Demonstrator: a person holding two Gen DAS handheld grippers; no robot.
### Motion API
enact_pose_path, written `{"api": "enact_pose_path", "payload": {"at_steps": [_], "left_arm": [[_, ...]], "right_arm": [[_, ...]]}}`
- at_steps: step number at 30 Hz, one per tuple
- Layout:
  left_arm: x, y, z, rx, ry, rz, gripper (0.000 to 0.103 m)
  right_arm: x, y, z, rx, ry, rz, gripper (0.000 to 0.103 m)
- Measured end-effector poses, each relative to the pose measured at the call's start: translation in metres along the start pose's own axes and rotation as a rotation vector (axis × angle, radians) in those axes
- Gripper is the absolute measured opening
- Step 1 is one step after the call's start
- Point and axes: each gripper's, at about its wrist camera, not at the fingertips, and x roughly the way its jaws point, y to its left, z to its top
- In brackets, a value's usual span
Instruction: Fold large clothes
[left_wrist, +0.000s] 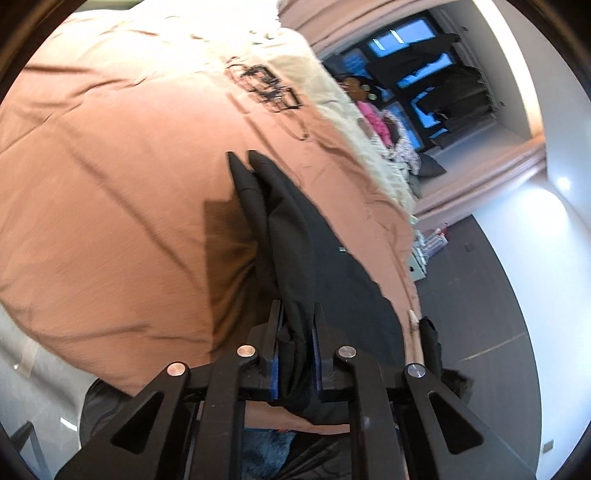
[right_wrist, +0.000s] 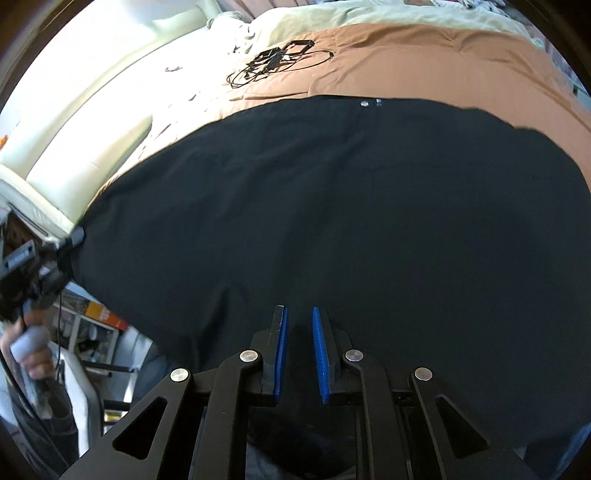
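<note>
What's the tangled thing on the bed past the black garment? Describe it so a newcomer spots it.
Start at the brown bedspread. Look beyond the far edge of the spread-out black garment, toward the cream headboard side. There lies a bundle of black cables, thin loops around small dark boxy parts, the only wiry item on the cover.

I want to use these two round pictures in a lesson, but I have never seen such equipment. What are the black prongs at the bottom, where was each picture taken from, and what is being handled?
A person holds a hand tool in each hand; each ends in two blue-padded fingers, with a camera looking along them. In the left tool's picture, the left gripper is shut on a bunched edge of a black garment. In the right tool's picture, the right gripper has a gap between its fingers over the same garment, which is spread on a brown bedspread. A tangle of black cable lies farther up the bed.
</note>
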Motion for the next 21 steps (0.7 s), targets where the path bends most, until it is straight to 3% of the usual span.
{"api": "enact_pose_path", "payload": {"at_steps": [9,15,21], "left_arm": [[0.003,-0.074,0.004,0.131,0.003,-0.066,0.013],[0.015,-0.135,0.003,0.229,0.024,-0.101,0.013],[0.033,-0.193,-0.003,0.328,0.061,-0.150,0.013]], "right_arm": [[0.029,-0.013,-0.037,0.072,-0.028,0.002,0.015],[0.015,-0.018,-0.045,0.125,-0.040,0.068,0.014],[-0.025,-0.044,-0.053,0.180,-0.082,0.144,0.014]]}}
